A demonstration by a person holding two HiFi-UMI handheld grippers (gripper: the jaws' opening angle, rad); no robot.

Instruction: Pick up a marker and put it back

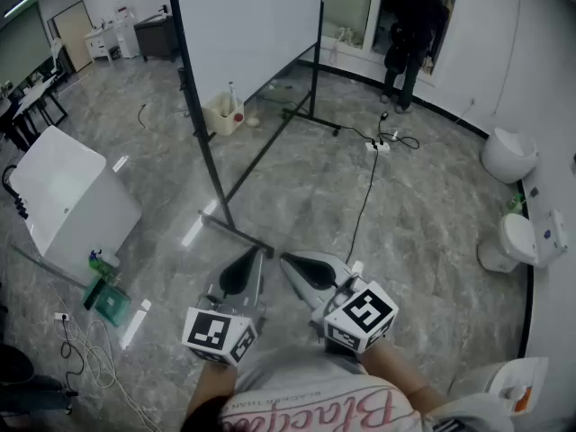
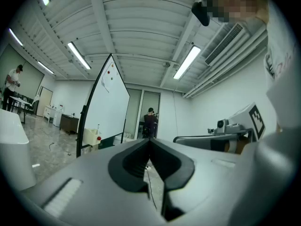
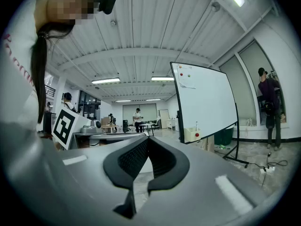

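A white whiteboard [image 1: 247, 25] on a black wheeled stand stands some way ahead of me. At its foot sits a beige box [image 1: 222, 113] with a marker [image 1: 232, 93] upright in it. The same box [image 3: 194, 134] with a red dot shows in the right gripper view, and the box [image 2: 91, 136] also appears in the left gripper view. My left gripper [image 1: 255, 253] and right gripper [image 1: 284, 259] are held low and close together near my body, far from the board. Both have their jaws shut with nothing between them, in the left gripper [image 2: 149, 139] and the right gripper [image 3: 146, 139].
The stand's black base bars [image 1: 238, 232] run across the floor just ahead of the grippers. A white cabinet [image 1: 67, 201] and a green item [image 1: 108, 300] lie at the left. A cable and power strip [image 1: 378, 145] cross the floor. A person [image 1: 414, 25] stands by the doorway; white seats [image 1: 508, 156] are at the right.
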